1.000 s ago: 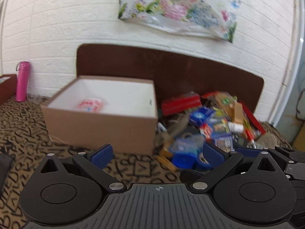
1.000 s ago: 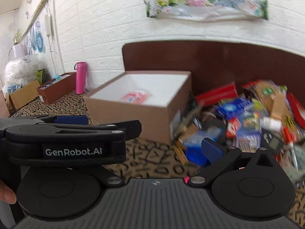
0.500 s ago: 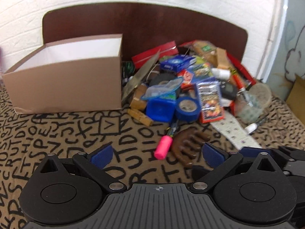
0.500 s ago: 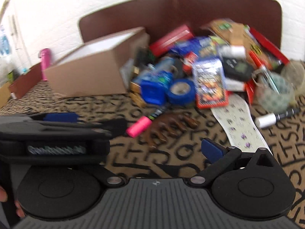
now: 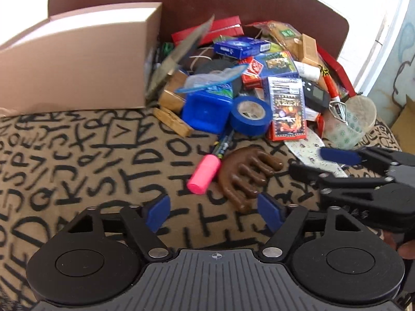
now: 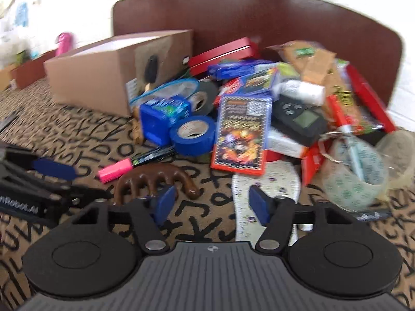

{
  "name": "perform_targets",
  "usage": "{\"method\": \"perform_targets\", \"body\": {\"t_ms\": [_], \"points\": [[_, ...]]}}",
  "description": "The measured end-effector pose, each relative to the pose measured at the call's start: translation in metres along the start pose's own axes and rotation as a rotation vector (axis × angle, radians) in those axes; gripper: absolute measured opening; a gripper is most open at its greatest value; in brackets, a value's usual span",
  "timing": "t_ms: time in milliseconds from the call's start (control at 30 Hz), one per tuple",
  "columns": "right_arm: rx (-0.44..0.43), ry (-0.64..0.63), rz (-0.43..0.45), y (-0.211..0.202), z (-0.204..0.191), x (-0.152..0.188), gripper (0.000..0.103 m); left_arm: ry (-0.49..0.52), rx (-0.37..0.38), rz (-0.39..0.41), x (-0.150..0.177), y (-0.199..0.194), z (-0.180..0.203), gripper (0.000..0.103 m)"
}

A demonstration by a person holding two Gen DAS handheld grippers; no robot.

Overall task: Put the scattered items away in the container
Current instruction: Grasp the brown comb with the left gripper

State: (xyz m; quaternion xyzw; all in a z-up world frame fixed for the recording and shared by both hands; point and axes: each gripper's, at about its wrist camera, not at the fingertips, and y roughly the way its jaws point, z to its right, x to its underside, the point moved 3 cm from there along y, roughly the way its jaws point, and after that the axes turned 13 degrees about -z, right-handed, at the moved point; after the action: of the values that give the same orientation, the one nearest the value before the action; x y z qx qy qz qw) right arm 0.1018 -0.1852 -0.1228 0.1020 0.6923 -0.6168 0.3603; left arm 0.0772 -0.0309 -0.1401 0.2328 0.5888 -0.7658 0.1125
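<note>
A cardboard box (image 5: 77,59) stands at the left; it also shows in the right wrist view (image 6: 103,77). Beside it lies a pile of scattered items: a blue tape roll (image 5: 250,115) (image 6: 193,136), a blue tub (image 5: 206,108), card packs (image 5: 286,108) and a clear tape roll (image 6: 352,178). A pink marker (image 5: 205,176) (image 6: 115,169) and a brown wooden comb (image 5: 246,175) (image 6: 153,178) lie in front of the pile. My left gripper (image 5: 214,211) is open and empty, low over the cloth just before the marker and comb. My right gripper (image 6: 211,203) is open and empty, between the comb and a white patterned strip (image 6: 262,181).
The letter-printed cloth (image 5: 77,160) covers the surface. A dark headboard (image 6: 259,18) and white brick wall stand behind the pile. A pink bottle (image 6: 63,42) and a brown tray (image 6: 28,73) sit far left. The right gripper shows at the right of the left wrist view (image 5: 363,171).
Both grippers have dropped and moved forward toward the pile. The box top and wall have slid out of view, and the marker and comb now lie close in front of the fingers.
</note>
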Motion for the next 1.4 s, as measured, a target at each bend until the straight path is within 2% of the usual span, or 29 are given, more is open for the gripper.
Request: {"method": "perform_targets", "body": {"t_ms": [100,133,200,233,267,300,400,567,633,700,767,900,933,1033,1100,1133,1167,1200,1267,1333,1400], "points": [[-0.019,-0.036,-0.02,0.01,-0.001,-0.004,0.04,0.009,0.003,-0.025,-0.002,0.009,0.005,0.06],[-0.026,-0.039,-0.028,0.013,-0.001,-0.007,0.032,0.006,0.01,-0.023,-0.003,0.011,0.005,0.047],[-0.041,-0.046,-0.036,0.017,-0.001,-0.01,0.028,0.005,0.024,-0.025,-0.004,0.014,0.005,0.037],[-0.047,-0.048,-0.037,0.019,-0.001,-0.011,0.028,0.009,0.046,-0.025,-0.004,0.014,0.005,0.025],[-0.057,-0.047,-0.044,0.021,-0.001,-0.012,0.028,0.007,0.068,-0.031,-0.004,0.016,0.005,0.018],[-0.068,-0.041,-0.058,0.025,-0.001,-0.013,0.027,-0.001,0.078,-0.037,-0.004,0.017,0.005,0.018],[-0.057,-0.058,-0.072,0.028,-0.011,-0.008,0.017,-0.012,0.081,-0.034,-0.003,0.018,0.001,0.018],[-0.08,-0.088,-0.109,0.006,-0.033,0.006,0.016,-0.016,0.064,-0.046,0.002,0.006,-0.017,0.01],[-0.108,-0.102,-0.107,-0.003,-0.044,0.014,0.016,-0.039,0.08,-0.053,0.008,0.001,-0.028,0.01],[-0.096,-0.089,-0.095,-0.007,-0.048,0.019,0.018,-0.063,0.103,-0.055,0.011,-0.001,-0.035,0.011],[-0.093,-0.045,-0.086,-0.007,-0.046,0.02,0.019,-0.058,0.11,-0.05,0.011,-0.001,-0.035,0.034],[-0.092,0.008,-0.099,-0.004,-0.045,0.018,0.019,-0.027,0.093,-0.042,0.009,0.001,-0.028,0.034],[-0.092,0.016,-0.103,-0.003,-0.046,0.017,0.019,-0.024,0.096,-0.048,0.008,0.002,-0.028,0.014],[-0.094,0.036,-0.098,-0.007,-0.045,0.014,0.018,-0.027,0.106,-0.059,0.007,0.001,-0.03,0.01],[-0.097,0.052,-0.09,-0.006,-0.044,0.011,0.018,-0.031,0.107,-0.059,0.007,0.002,-0.03,0.014],[-0.093,0.054,-0.093,-0.004,-0.044,0.01,0.018,-0.032,0.108,-0.059,0.007,0.003,-0.031,0.022],[-0.084,0.056,-0.102,-0.002,-0.044,0.009,0.018,-0.033,0.108,-0.057,0.007,0.003,-0.031,0.024],[-0.083,0.062,-0.109,0.001,-0.043,0.009,0.018,-0.031,0.108,-0.058,0.007,0.004,-0.03,0.024],[-0.082,0.073,-0.112,0.003,-0.043,0.009,0.018,-0.016,0.101,-0.061,0.007,0.004,-0.029,0.015],[-0.073,0.072,-0.117,0.005,-0.044,0.008,0.018,-0.013,0.096,-0.064,0.006,0.004,-0.028,0.015],[-0.051,0.069,-0.124,0.008,-0.046,0.006,0.018,-0.009,0.091,-0.062,0.005,0.006,-0.027,0.032]]}}
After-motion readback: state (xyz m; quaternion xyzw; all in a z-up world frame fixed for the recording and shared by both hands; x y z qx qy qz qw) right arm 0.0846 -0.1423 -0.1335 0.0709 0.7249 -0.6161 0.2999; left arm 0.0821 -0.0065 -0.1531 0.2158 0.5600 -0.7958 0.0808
